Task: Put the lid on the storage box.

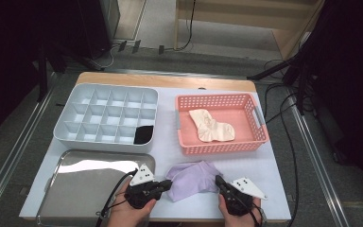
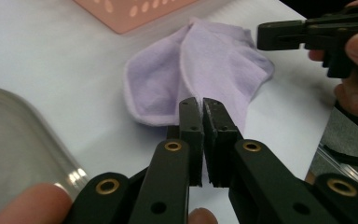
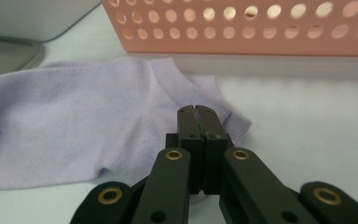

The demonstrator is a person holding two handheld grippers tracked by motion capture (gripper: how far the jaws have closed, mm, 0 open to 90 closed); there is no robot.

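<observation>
Sock (image 1: 192, 178): pale purple, flat on the white table (image 1: 264, 170), in front of the pink basket (image 1: 220, 147), between the two grippers.
Left gripper (image 1: 168, 184): jaws closed on the sock's near edge; cloth is pinched between the pads, seen in the left gripper view.
Right gripper (image 1: 218, 180): jaws closed tight on the opposite end of the sock.
Reason for grip: one pinch at each end likely serves to lift or fold the sock evenly.
High view: adds the cream sock (image 1: 211, 125) in the basket, the divided box (image 1: 105, 118) holding a black item (image 1: 143, 135), and the metal tray (image 1: 82, 187).
Gripper views: show the pinches close up.
</observation>
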